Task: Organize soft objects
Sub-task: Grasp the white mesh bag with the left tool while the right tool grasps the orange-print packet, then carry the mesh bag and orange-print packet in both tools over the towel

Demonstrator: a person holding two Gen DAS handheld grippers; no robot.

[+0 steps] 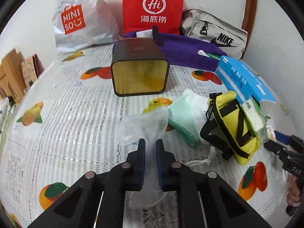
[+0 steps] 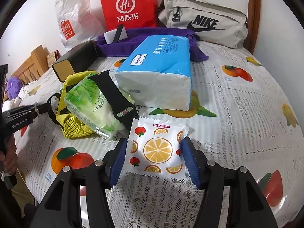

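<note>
While pointed down at the fruit-print tablecloth: left gripper clamped nearly shut on a crinkled clear plastic bag, near the table's front edge. Further right, right gripper half open, straddling a flat white lemon-print sachet, right pad touching its edge, left pad just beside it.

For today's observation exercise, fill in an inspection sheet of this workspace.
Surface: fruit-print tablecloth with lace overlay.
Job's things: clear plastic bag; fruit-print packet; blue tissue pack; yellow pouch.
Clutter: dark tin, purple towel.
Grippers: left hand-held gripper shut on the clear plastic bag; right hand-held gripper open, straddling the packet.
Cables: nothing seen.
Surroundings: red paper bag, Nike bag.
</note>
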